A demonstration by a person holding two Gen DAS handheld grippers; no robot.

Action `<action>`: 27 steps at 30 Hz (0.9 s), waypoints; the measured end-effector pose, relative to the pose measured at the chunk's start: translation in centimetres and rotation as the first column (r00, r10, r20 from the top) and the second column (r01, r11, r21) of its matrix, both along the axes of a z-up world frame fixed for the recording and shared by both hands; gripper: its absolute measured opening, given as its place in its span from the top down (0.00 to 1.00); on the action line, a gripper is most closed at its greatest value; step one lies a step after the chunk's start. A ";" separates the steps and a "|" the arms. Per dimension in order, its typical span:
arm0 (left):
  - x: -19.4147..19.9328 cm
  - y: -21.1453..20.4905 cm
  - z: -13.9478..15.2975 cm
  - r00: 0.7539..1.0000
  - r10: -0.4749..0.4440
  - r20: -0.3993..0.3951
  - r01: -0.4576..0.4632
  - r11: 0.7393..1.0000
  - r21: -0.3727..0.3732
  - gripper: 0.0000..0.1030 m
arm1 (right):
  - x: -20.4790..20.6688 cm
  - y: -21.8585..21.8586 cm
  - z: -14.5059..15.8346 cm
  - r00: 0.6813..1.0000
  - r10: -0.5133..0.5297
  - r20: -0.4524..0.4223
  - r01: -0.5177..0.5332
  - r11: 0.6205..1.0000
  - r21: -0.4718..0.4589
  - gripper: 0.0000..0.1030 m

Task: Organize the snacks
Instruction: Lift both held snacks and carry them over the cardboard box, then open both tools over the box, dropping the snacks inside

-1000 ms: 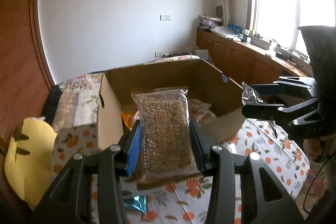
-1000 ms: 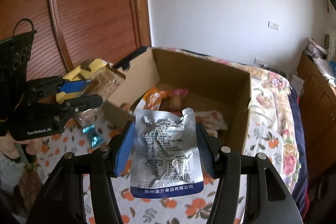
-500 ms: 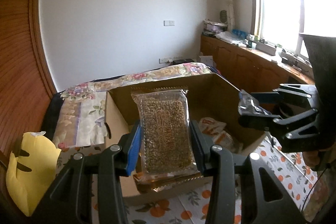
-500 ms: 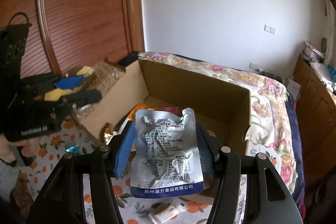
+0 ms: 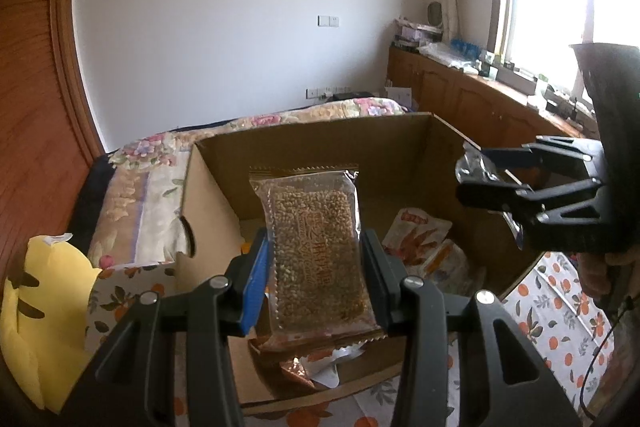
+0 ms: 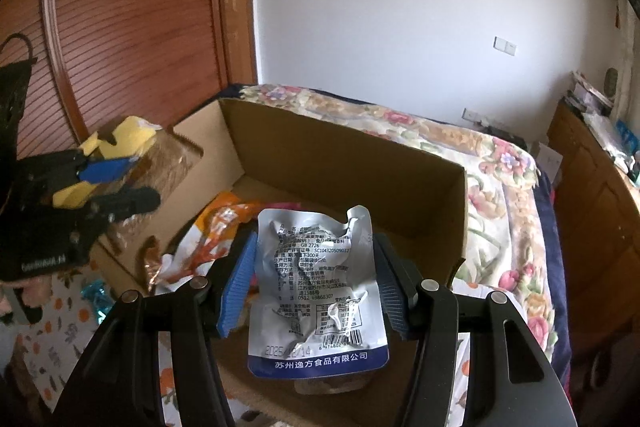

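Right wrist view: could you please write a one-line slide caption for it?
Right tool holds a silver snack pouch above the open cardboard box.

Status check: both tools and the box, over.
Left tool shut on grain bar packet. Right tool shut on silver pouch. Both over open cardboard box; nothing blocking.

An open cardboard box (image 5: 328,151) has bare floor at its far left. Snack packets (image 5: 424,243) crowd its right and near floor. Above the opening, the left gripper (image 5: 316,267) and right gripper (image 5: 480,183), each clamping a packet, hang close together.
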State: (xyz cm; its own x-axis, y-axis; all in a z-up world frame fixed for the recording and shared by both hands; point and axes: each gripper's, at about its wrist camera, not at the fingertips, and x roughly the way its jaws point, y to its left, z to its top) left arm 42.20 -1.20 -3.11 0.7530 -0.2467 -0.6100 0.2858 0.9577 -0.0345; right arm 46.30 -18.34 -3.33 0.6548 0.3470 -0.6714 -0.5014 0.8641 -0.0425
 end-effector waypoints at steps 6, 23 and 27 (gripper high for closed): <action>0.2 -1.3 -1.0 1.000 -0.014 -0.014 0.015 0.999 0.032 0.58 | 0.6 -0.6 -1.7 1.000 -0.027 -0.011 0.027 0.999 -0.028 0.43; -1.6 -2.2 -1.1 0.999 -0.021 -0.026 0.022 0.999 0.028 0.45 | -0.6 -1.2 -2.7 0.998 -0.042 -0.042 0.042 0.999 0.003 0.40; -3.6 -1.9 0.2 1.000 -0.026 0.008 0.026 0.999 0.019 0.43 | -2.6 -1.8 -1.4 0.999 -0.045 -0.011 0.045 0.998 0.032 0.40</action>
